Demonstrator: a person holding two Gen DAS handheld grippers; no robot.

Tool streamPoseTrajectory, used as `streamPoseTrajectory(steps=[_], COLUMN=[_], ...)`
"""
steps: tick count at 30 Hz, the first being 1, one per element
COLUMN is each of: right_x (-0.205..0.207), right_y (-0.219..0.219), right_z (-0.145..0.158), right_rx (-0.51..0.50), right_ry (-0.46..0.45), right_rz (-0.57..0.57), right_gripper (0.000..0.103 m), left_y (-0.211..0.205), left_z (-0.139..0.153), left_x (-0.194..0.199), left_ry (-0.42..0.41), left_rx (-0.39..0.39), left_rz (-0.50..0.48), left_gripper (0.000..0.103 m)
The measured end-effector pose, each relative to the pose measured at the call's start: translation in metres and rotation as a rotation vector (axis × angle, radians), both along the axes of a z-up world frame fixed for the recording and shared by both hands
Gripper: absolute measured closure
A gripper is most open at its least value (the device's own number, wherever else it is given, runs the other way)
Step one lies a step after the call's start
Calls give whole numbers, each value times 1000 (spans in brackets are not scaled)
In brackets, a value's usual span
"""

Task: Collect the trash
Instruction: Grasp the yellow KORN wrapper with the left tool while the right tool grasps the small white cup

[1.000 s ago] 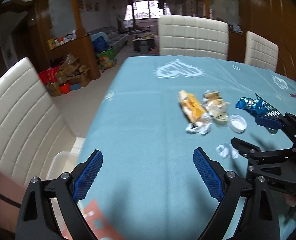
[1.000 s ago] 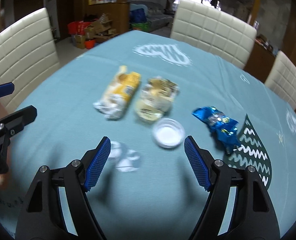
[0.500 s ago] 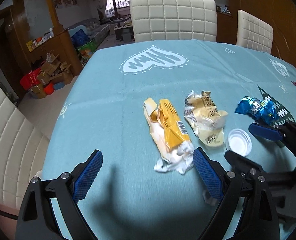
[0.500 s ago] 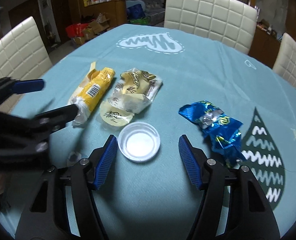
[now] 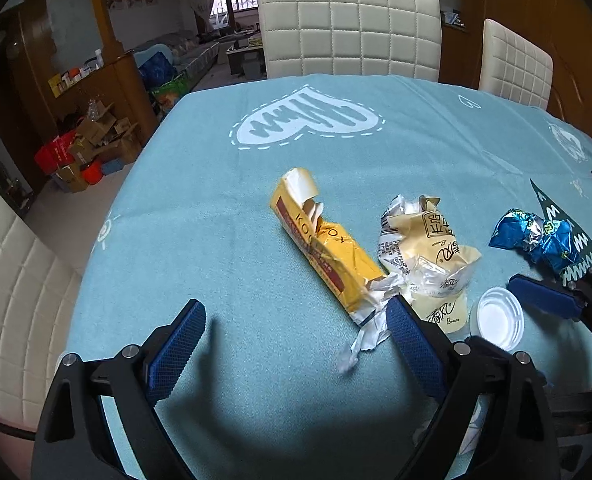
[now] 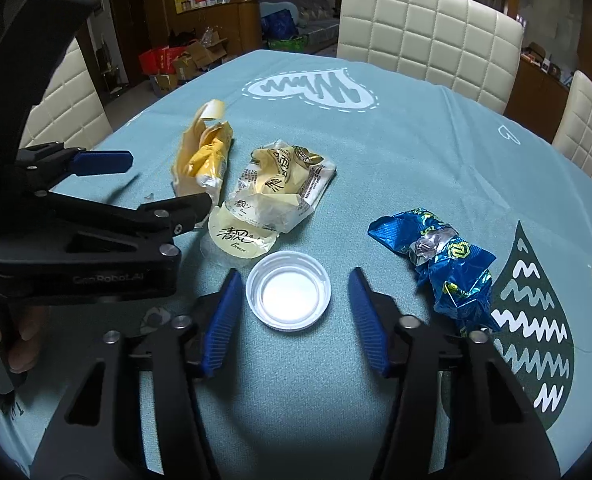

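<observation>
A: Trash lies scattered on a table covered with a light blue cloth (image 6: 435, 152). What sits nearest?

B: Nearest in the right wrist view is the right gripper (image 6: 292, 312). A white plastic lid (image 6: 288, 289), open side up, lies flat on the cloth between its blue fingertips. The jaws are closing around it, and a narrow gap shows on each side, so the pads are not pressing on it yet.

A: And the left gripper?

B: The left gripper (image 5: 296, 344) hangs over the cloth with its jaws wide apart and nothing clamped. Its right fingertip sits just beside the torn silver end of a yellow wrapper (image 5: 327, 256). Part of the hand (image 6: 20, 332) holding this gripper shows at the left edge of the right wrist view.

A: What lies beyond the lid?

B: Just past it is a crumpled clear and cream wrapper (image 6: 280, 188) with printed characters, touching the yellow wrapper at its left. To the right, apart from the others, a crumpled blue foil wrapper (image 6: 439, 256) rests at the edge of a dark tree print.

A: Farther still?

B: A white heart print (image 5: 307, 120) marks the cloth. Cream quilted chairs (image 5: 347, 28) stand at the far side, with cardboard boxes (image 5: 96, 136) on the floor at left.
</observation>
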State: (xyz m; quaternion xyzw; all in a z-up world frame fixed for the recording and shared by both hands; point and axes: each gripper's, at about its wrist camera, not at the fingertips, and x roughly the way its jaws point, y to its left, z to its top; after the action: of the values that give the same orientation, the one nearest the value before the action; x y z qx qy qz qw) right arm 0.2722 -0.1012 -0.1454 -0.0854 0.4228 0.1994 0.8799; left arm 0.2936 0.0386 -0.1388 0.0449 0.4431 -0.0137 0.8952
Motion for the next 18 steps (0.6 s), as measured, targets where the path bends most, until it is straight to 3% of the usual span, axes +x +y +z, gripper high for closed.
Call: streamPoseTrajectory(steps=[2, 4, 5, 6, 7, 18], right_x=[-1, -1, 0, 0, 0, -8], right_y=[1, 0, 0, 0, 0, 6], right_z=[0, 0, 1, 1, 1, 2], right_rx=[-1, 3, 4, 3, 2, -36], right_ry=[-2, 0, 0, 0, -1, -17], right_rz=[2, 2, 2, 2, 2, -1], right_gripper=[61, 61, 61, 61, 61, 62], left_y=[2, 3, 3, 3, 1, 6], left_z=[1, 1, 1, 2, 2, 13], left_x=[1, 2, 3, 2, 2, -17], left_ry=[0, 10, 11, 7, 6, -10], left_rx=[-20, -51, -62, -65, -61, -51], left_rz=[-7, -22, -27, -30, -34, -53], left_gripper=[28, 58, 65, 82, 86, 92])
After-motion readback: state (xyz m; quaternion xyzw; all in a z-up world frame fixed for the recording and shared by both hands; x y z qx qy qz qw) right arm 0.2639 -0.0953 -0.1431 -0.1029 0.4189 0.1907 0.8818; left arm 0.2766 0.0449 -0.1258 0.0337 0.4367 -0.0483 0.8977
